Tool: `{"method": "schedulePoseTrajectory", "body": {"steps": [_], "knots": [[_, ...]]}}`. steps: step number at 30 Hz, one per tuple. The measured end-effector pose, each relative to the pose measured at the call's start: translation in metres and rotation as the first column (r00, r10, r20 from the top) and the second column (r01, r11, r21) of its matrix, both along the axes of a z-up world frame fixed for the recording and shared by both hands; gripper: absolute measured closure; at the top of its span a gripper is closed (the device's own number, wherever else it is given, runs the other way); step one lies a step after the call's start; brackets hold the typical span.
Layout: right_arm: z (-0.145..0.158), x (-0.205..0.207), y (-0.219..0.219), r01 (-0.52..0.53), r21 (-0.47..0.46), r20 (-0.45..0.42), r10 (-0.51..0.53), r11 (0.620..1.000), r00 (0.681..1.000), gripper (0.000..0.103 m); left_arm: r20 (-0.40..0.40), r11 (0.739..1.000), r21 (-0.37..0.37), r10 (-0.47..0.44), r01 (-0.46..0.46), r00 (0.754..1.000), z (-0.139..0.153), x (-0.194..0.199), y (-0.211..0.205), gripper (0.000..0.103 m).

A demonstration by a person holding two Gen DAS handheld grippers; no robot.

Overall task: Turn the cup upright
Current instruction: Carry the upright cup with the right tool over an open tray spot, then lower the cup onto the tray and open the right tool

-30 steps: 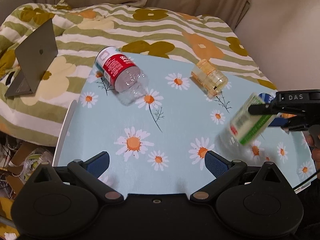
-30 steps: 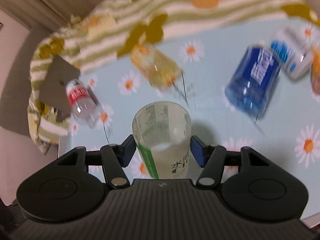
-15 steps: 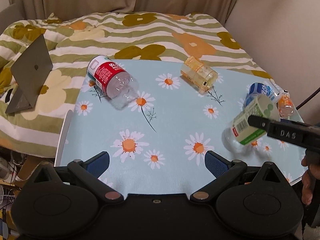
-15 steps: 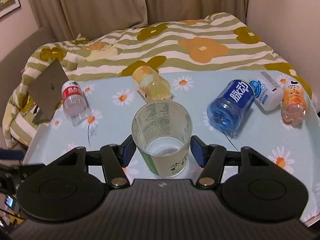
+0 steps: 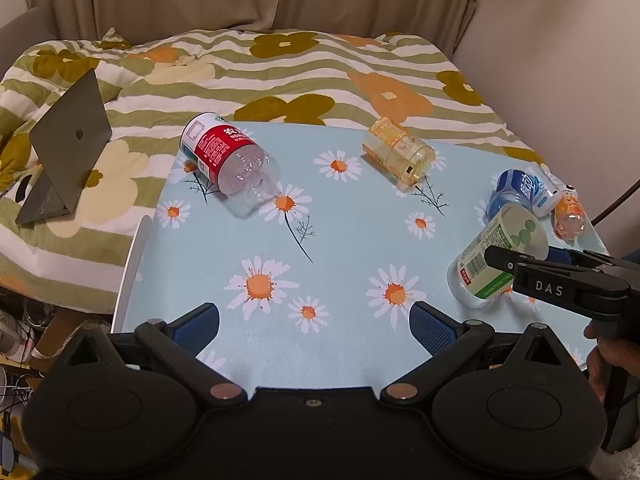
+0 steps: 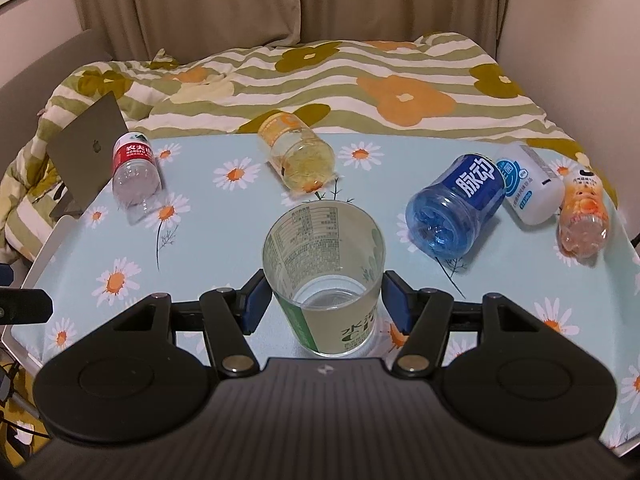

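A clear plastic cup (image 6: 325, 268) with a green and white label stands mouth up between the fingers of my right gripper (image 6: 324, 304), its base at the tabletop. In the left wrist view the cup (image 5: 490, 258) leans a little to the right, held by the right gripper (image 5: 520, 264) at the table's right side. My left gripper (image 5: 314, 322) is open and empty over the near edge of the table, well left of the cup.
Cut bottle cups lie on their sides on the daisy tablecloth (image 6: 224, 248): red-label (image 6: 134, 174), yellow (image 6: 298, 152), blue (image 6: 456, 206), white (image 6: 530, 186), orange (image 6: 584, 216). A laptop (image 5: 66, 148) stands on the bed left of the table.
My right gripper has turned the cup from tilted to nearly upright and lowered it onto the table. The left gripper has stayed open near the front edge.
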State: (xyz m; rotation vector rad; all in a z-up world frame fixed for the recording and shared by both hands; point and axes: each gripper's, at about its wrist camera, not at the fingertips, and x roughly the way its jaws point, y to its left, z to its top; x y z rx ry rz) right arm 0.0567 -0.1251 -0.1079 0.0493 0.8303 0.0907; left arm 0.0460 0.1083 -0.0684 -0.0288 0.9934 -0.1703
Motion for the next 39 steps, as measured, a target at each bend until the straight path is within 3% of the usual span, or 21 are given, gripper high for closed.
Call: {"method": "schedulePoseTrajectory", "body": {"steps": [8, 12, 15, 26, 31, 39], "knots": [[0.0, 0.001, -0.001, -0.004, 0.006, -0.005, 0.004, 1.0, 1.0, 0.025, -0.006, 1.0, -0.004, 0.018, -0.018, 1.0, 0.001, -0.003, -0.002, 0.0], [-0.001, 0.004, -0.002, 0.001, -0.003, -0.015, -0.002, 1.0, 1.0, 0.003, -0.005, 1.0, -0.004, 0.026, -0.026, 1.0, 0.001, -0.003, -0.004, 0.0], [0.001, 0.003, -0.006, 0.009, -0.003, -0.005, -0.009, 1.0, 1.0, 0.0, -0.002, 0.999, -0.005, 0.032, -0.032, 0.999, 0.003, -0.004, -0.007, 0.0], [0.055, -0.016, -0.044, 0.064, 0.013, 0.017, -0.064, 0.998, 0.998, 0.0, 0.103, 0.999, 0.024, 0.025, -0.028, 0.994, 0.034, -0.003, -0.039, 0.0], [0.081, -0.028, -0.06, 0.079, -0.03, 0.026, -0.079, 0.996, 0.997, 0.0, 0.165, 0.999, 0.033, 0.025, -0.03, 0.986, 0.047, -0.005, -0.054, 0.0], [0.087, -0.043, -0.074, 0.1, -0.071, 0.017, -0.099, 0.992, 0.995, 0.0, 0.228, 0.996, 0.086, 0.018, -0.039, 0.973, 0.052, -0.015, -0.071, 0.0]]}}
